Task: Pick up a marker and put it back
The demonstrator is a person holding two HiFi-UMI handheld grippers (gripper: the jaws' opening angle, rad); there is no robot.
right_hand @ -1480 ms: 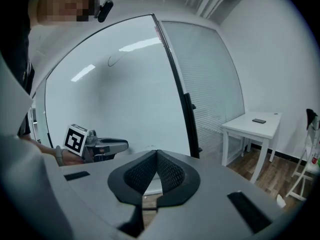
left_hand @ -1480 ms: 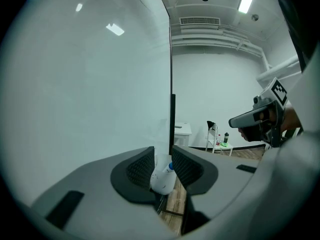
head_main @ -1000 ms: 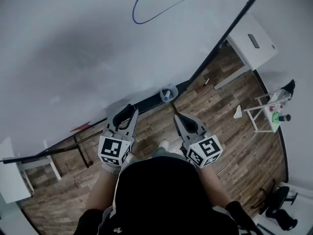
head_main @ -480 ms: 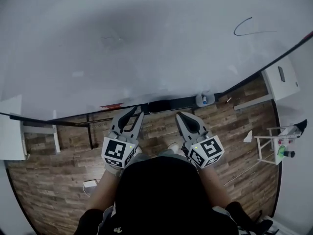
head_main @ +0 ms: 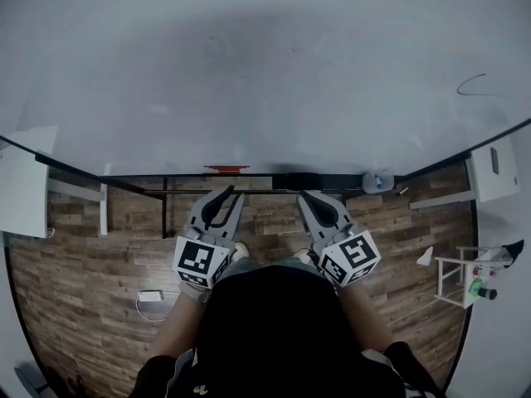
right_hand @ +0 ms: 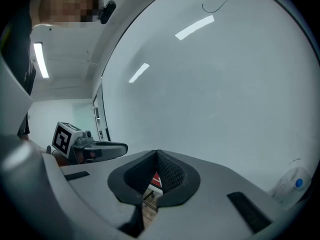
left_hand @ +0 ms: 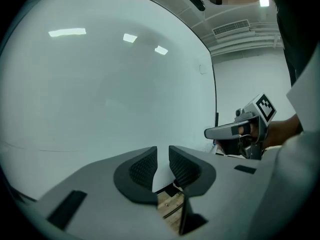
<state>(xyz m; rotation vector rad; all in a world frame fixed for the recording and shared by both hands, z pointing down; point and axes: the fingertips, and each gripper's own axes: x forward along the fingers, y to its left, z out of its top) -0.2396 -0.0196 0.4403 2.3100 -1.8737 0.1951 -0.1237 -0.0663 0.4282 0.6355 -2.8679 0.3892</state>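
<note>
A clear cup (head_main: 377,182) with a blue-capped marker in it hangs on the whiteboard's tray rail (head_main: 166,191), to the right of both grippers; it also shows in the right gripper view (right_hand: 292,184). A flat red thing (head_main: 226,169) lies on the rail ahead of my left gripper (head_main: 230,192). That gripper (left_hand: 162,151) has a narrow gap between its closing jaws, with nothing in it. My right gripper (head_main: 305,196) (right_hand: 157,154) is shut and empty. Both are held side by side in front of the whiteboard (head_main: 265,73), clear of the cup.
A thin curved pen line (head_main: 471,84) marks the board at the far right. A white table (head_main: 494,168) and a small rack with bottles (head_main: 473,276) stand to the right. A white cabinet (head_main: 23,189) is at the left. A power strip (head_main: 151,297) lies on the wood floor.
The view has swung left along the whiteboard, so the cup and pen line have slid to the right. The left jaws have narrowed. Both grippers keep their place in front of the body.
</note>
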